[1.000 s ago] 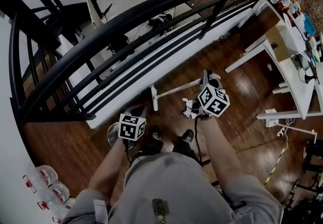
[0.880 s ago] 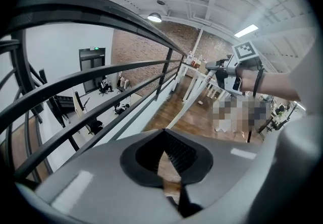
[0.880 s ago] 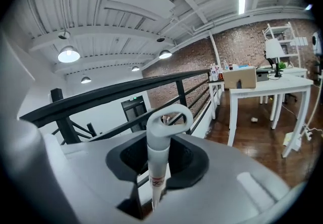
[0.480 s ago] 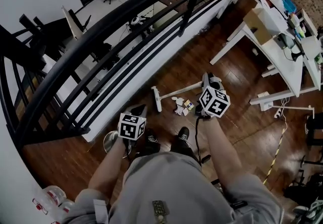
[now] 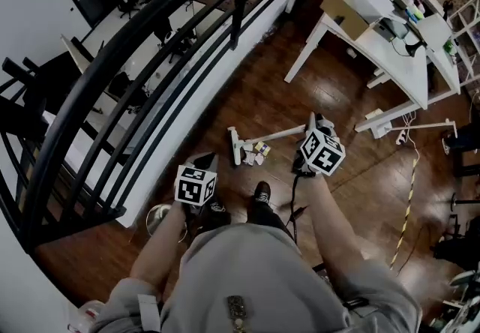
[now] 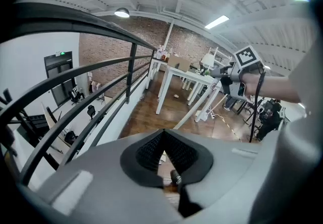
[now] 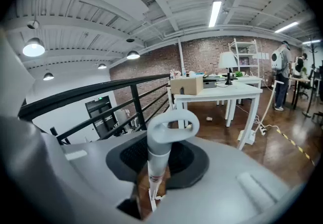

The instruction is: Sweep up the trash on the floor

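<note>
The wooden floor [image 5: 352, 196] runs along a black railing [image 5: 150, 39] on its left edge, with white tables [image 5: 390, 39] towards the far right corner. The person stands close to the railing edge, a gripper in each hand.

The right gripper [image 5: 316, 133] is clamped on the white broom [image 5: 270, 134]; its own view shows the looped handle top [image 7: 172, 121] standing up between the jaws. The broom's long axis lies across the front of the feet, from that gripper leftwards to the railing edge, ending in a short head [image 5: 234, 145]. The trash [image 5: 255, 153], a small heap of pale scraps, lies to the right gripper's left, tucked against the head on the person's side of the handle. The coming stroke likely depends on the head staying beyond the heap. The left gripper [image 5: 202, 170] sits about as near the heap, down towards the feet. Its jaws are closed on a dark handle end [image 6: 175, 177]. A pale round thing [image 5: 160, 215] below it may be the pan; I cannot tell.

A band label [image 7: 156, 172] on the broom shaft and the small print on the dark handle end are too blurred to read. The cubes carry only black-and-white squares.
</note>
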Tool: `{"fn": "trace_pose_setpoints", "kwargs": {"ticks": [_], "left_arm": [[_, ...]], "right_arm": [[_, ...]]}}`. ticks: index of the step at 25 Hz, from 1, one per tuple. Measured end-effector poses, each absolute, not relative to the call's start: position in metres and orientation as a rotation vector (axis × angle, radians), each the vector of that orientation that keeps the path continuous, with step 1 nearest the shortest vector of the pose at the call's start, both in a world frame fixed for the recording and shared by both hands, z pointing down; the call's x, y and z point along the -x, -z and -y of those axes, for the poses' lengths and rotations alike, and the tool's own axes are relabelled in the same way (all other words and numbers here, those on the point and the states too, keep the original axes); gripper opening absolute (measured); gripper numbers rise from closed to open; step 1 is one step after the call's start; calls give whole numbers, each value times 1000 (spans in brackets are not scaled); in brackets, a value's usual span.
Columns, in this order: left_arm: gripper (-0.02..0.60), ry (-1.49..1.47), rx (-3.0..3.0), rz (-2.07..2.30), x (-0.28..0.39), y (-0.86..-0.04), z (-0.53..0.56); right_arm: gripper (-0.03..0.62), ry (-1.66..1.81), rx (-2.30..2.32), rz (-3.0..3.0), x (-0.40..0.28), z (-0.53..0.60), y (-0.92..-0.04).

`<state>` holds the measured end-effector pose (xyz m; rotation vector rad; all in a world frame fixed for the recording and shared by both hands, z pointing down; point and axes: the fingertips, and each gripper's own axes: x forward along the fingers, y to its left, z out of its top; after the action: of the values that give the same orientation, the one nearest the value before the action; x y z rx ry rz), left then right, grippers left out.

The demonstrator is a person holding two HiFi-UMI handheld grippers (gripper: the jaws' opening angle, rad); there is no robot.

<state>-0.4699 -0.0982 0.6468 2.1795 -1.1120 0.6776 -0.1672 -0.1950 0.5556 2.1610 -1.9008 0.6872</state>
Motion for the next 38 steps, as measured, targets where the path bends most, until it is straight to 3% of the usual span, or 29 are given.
{"fn": "trace_pose_setpoints", "kwargs": {"ticks": [6, 14, 24, 38], "left_arm": [[8, -700, -2242, 1046, 429, -642, 101], [8, -677, -2267, 1113, 413, -616, 119], [6, -501, -2321, 1292, 427, -548, 162], [6, -260, -2558, 1228, 361, -446, 186]], "right_arm": [[69, -781, -2240, 1863, 127, 175, -554], [69, -829, -2021, 2127, 171, 195, -539], [69, -681, -1654, 2397, 222, 220, -466], [69, -373, -1581, 2554, 208, 193, -393]]}}
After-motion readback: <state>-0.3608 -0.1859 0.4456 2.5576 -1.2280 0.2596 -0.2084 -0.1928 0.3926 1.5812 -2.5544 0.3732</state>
